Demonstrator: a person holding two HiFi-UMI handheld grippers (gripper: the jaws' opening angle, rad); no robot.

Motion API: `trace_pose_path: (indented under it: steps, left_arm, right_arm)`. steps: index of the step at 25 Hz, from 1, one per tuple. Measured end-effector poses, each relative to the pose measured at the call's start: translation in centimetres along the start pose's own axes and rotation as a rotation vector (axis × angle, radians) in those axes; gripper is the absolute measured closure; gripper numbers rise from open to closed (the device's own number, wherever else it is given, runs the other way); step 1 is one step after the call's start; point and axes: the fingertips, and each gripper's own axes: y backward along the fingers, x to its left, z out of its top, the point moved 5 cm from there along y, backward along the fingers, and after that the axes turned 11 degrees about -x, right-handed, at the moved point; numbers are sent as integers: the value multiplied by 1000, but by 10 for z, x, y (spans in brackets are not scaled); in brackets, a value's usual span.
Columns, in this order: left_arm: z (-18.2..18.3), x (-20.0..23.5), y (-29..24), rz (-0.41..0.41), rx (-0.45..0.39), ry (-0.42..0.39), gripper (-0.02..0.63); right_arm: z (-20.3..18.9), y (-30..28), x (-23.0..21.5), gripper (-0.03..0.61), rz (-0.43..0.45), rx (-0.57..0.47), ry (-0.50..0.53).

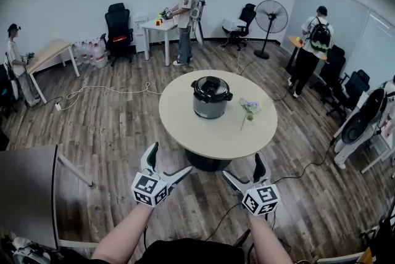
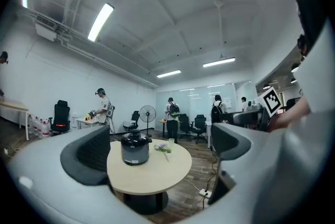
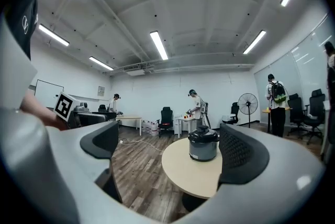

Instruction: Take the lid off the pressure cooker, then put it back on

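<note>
Room: open office, wood-plank floor (image 1: 111, 127), white walls, ceiling strip lights.

Centre: round pale table (image 1: 216, 133) on a dark pedestal, mostly hidden beneath the top.

On the table, left of centre: pressure cooker (image 1: 211, 97), upright, with the dark lid (image 1: 211, 86) seated on it. Locking detail is too small to read.

Just right of the cooker: a small green-stemmed sprig (image 1: 249, 107), possibly a flower; its kind cannot be made out.

Left gripper (image 1: 171, 159): held level, short of the table's near edge, fingers spread wide with nothing between them. In the left gripper view the cooker (image 2: 134, 149) appears far off through the gap.

Right gripper (image 1: 243, 166): likewise level and well apart from the cooker, fingers wide apart, clamped on nothing. The cooker (image 3: 203, 145) shows near its right-hand finger only by line of sight.

Surroundings:
- Standing fan (image 1: 271, 16).
- Black office chair (image 1: 117, 28).
- Water bottles (image 1: 92, 50), with the count unclear.
- Three people at desks.
- A fourth figure cut off at the right edge.
- A grey surface (image 1: 28, 195) cropped at lower left.
</note>
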Motion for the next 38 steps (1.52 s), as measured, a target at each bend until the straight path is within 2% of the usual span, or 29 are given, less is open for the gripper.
trace_pose_path:
  steps: [7, 16, 22, 27, 30, 38]
  left_arm:
    - [-14, -9, -12, 4, 31, -47, 25]
    - [-33, -29, -30, 62, 48, -79, 25]
    - [-46, -16, -55, 85, 66, -84, 25]
    - [-70, 23, -95, 86, 61, -63, 25]
    - [-97, 60, -131, 72, 79, -44, 25]
    - [-188, 181, -255, -13, 173, 26, 25]
  right_arm:
    - [4, 5, -22, -18, -7, -7, 21]
    - [5, 4, -65, -18, 36, -51, -11]
    - [0, -23, -90, -18, 48, -61, -33]
    - [-14, -69, -114, -18, 31, -58, -22]
    - [-28, -109, -133, -18, 16, -43, -11]
    - [-68, -267, -203, -18, -54, 15, 8]
